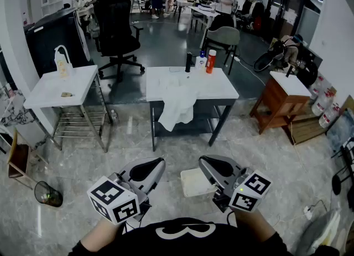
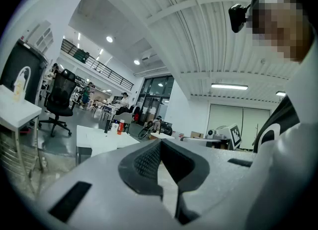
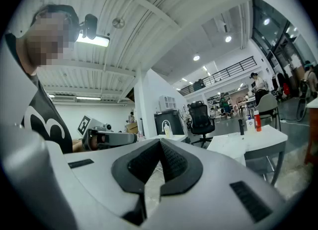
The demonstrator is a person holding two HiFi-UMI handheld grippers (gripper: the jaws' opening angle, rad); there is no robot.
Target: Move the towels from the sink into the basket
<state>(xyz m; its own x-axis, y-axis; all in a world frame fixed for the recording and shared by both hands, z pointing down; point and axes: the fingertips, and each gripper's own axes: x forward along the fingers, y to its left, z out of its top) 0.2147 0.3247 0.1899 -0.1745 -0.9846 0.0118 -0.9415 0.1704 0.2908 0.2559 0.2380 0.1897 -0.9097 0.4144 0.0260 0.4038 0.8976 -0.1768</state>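
A white towel (image 1: 178, 106) lies on the white table (image 1: 221, 88) in the middle of the room and hangs over its front edge. No sink shows on it from here. A white box-like container (image 1: 194, 183) sits on the floor just before me, next to my right gripper. I hold both grippers low and close to my body, far from the table. My left gripper (image 1: 159, 163) is shut with nothing in it, its tips (image 2: 160, 142) meeting. My right gripper (image 1: 202, 161) is likewise shut and empty (image 3: 160, 141). The table (image 3: 258, 135) shows small in both gripper views.
A black, a white and an orange bottle (image 1: 211, 61) stand at the table's back edge. A second white table (image 1: 50, 92) with a spray bottle (image 1: 62, 63) is at the left, with a black office chair (image 1: 116, 28) behind. At the right stands a wooden cabinet (image 1: 279, 103).
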